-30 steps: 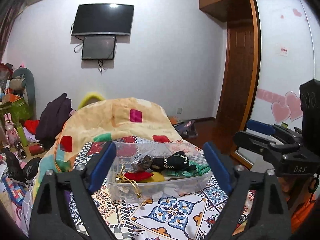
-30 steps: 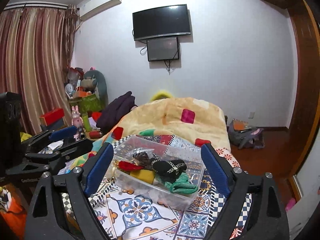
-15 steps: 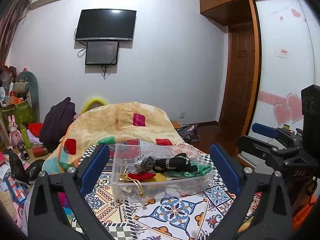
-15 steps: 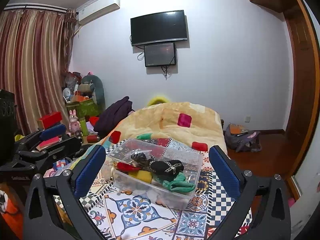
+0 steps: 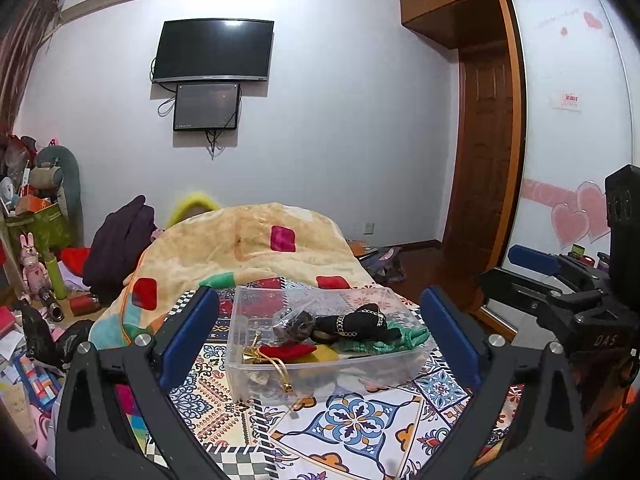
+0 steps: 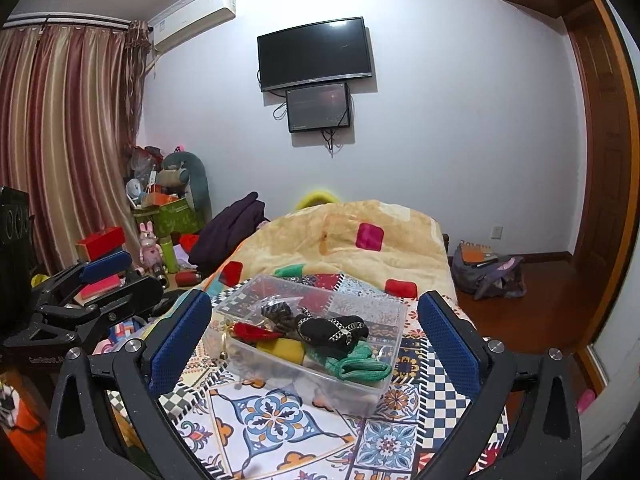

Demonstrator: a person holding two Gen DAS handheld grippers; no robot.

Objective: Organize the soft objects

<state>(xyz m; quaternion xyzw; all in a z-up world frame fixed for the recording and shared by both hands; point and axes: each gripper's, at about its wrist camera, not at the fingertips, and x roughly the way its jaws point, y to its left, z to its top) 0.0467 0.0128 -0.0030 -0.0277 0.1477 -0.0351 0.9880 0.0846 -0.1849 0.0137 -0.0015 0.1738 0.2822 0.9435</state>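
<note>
Left gripper (image 5: 318, 334) is hanging w/ jaws spread wide, nothing btwn the blue pads (image 5: 188, 336), framing a clear plastic bin (image 5: 320, 364) that's sitting on a patterned cloth (image 5: 352, 432). Inside the bin: a black pouch w/ chain trim (image 5: 360, 322) is lying on a green fabric piece (image 5: 384, 340), a red soft item (image 5: 286, 350) is resting beside a yellow one (image 5: 324, 354) (partly hidden). Right gripper (image 5: 560, 280) is showing at the right edge; can't tell its jaw state. A yellow quilt (image 5: 240, 244) is heaped behind the bin.
</note>
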